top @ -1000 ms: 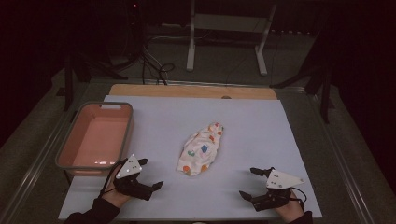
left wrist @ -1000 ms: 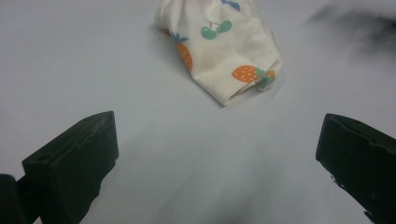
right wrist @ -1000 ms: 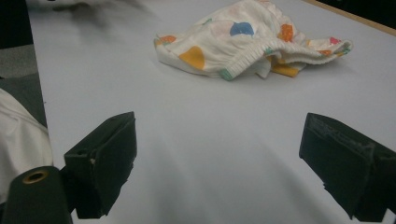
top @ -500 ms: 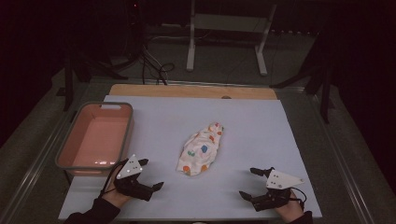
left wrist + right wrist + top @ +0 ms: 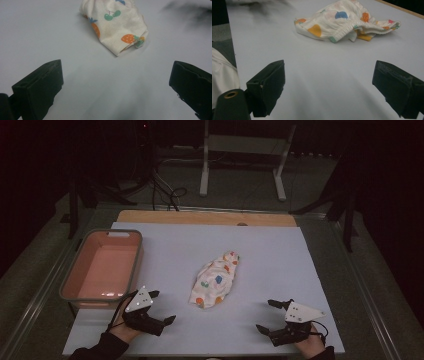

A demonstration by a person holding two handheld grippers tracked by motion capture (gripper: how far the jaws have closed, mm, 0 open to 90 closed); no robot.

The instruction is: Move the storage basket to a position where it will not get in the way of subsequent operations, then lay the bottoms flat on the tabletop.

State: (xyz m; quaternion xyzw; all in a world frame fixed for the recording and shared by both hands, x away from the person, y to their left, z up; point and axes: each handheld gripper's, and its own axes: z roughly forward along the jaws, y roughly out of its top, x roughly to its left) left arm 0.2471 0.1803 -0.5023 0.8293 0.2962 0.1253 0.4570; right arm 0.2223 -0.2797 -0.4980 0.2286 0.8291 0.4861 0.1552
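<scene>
A crumpled white cloth point(image 5: 215, 280) printed with coloured fruit lies in the middle of the pale table point(image 5: 280, 260). My left gripper point(image 5: 161, 307) rests near the front edge, left of the cloth, jaws wide open and holding nothing. My right gripper point(image 5: 270, 316) sits near the front right, also open with nothing between its jaws. In the left gripper view the cloth point(image 5: 117, 25) lies ahead past the gripper point(image 5: 116, 82), well beyond the jaws. The right gripper view has the cloth point(image 5: 344, 21) ahead of that gripper point(image 5: 328, 85), likewise apart from the jaws.
A pink bin point(image 5: 80, 275) with a grey rim stands at the table's left side, beside my left gripper. A wooden strip point(image 5: 205, 218) runs along the far edge. A metal stand point(image 5: 240, 165) and cables sit on the floor beyond.
</scene>
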